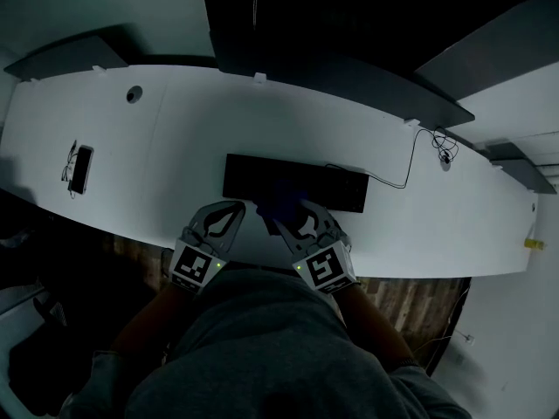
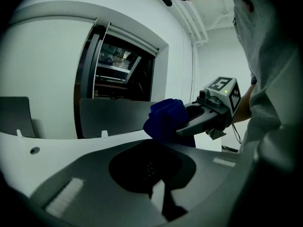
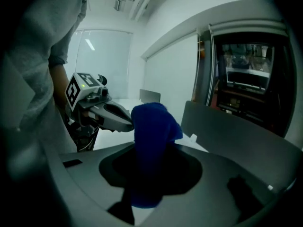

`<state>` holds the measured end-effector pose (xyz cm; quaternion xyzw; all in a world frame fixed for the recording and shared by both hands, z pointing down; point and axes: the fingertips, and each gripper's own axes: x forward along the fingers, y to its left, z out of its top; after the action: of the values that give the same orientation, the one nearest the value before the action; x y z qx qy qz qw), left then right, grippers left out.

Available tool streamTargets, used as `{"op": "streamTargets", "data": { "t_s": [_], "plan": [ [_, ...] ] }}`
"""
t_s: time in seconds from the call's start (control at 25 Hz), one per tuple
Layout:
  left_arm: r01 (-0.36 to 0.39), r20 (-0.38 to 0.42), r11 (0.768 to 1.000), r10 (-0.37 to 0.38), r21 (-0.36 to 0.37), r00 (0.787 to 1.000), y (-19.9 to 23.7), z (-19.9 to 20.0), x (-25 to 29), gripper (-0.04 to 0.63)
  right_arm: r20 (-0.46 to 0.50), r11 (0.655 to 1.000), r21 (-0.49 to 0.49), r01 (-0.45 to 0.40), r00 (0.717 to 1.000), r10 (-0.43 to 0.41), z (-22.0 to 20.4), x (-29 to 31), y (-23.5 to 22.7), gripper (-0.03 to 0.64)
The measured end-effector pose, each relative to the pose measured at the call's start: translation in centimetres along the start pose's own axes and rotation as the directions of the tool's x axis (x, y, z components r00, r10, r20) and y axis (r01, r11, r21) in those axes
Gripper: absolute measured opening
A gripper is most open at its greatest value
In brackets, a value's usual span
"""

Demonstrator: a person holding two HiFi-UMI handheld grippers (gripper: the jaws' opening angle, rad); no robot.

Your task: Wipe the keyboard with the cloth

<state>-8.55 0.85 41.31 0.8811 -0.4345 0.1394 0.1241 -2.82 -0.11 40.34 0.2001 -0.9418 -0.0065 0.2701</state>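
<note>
We are leaning over a long white desk (image 1: 175, 138) in dim light. The black keyboard (image 1: 341, 190) is lying across the desk's middle. Our right tongs (image 1: 286, 218) are pinching the blue cloth (image 1: 281, 206), which is sitting bunched at the keyboard's 6 o'clock edge, about halfway along it. Our left tongs (image 1: 238, 208) are pressed together with nothing between them, hovering just at 9 o'clock of the cloth. A dark phone (image 1: 80, 169) is lying well off toward 9 o'clock, and a thin cable (image 1: 393, 182) is running from the keyboard toward 2 o'clock.
</note>
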Motion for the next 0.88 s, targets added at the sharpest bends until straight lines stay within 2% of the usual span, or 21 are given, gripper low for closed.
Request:
{"op": "streamTargets", "data": {
  "t_s": [0.16, 0.36, 0.64, 0.88],
  "plan": [
    [-0.029, -0.008, 0.999, 0.029, -0.035, 1.000, 3.0, -2.0, -1.3, 0.008, -0.028, 0.999, -0.045, -0.025, 0.999, 0.024, 1.3, 3.8, 1.6, 0.135],
    [-0.054, -0.037, 0.998, 0.053, -0.034, 0.998, 6.4, -5.2, -2.2, 0.008, -0.061, 0.998, -0.048, -0.050, 0.997, 0.047, 1.5, 8.1, 3.2, 0.135],
    [-0.064, -0.093, 0.996, 0.059, -0.060, 0.994, 9.9, -9.6, -2.3, 0.008, -0.153, 0.998, -0.032, -0.052, 0.987, 0.046, -1.5, 13.8, 4.2, 0.137],
    [-0.060, -0.143, 0.993, 0.046, -0.098, 0.989, 11.8, -12.5, -1.8, 0.009, -0.260, 0.997, -0.031, -0.068, 0.964, 0.057, -5.0, 17.8, 5.3, 0.137]
  ]
}}
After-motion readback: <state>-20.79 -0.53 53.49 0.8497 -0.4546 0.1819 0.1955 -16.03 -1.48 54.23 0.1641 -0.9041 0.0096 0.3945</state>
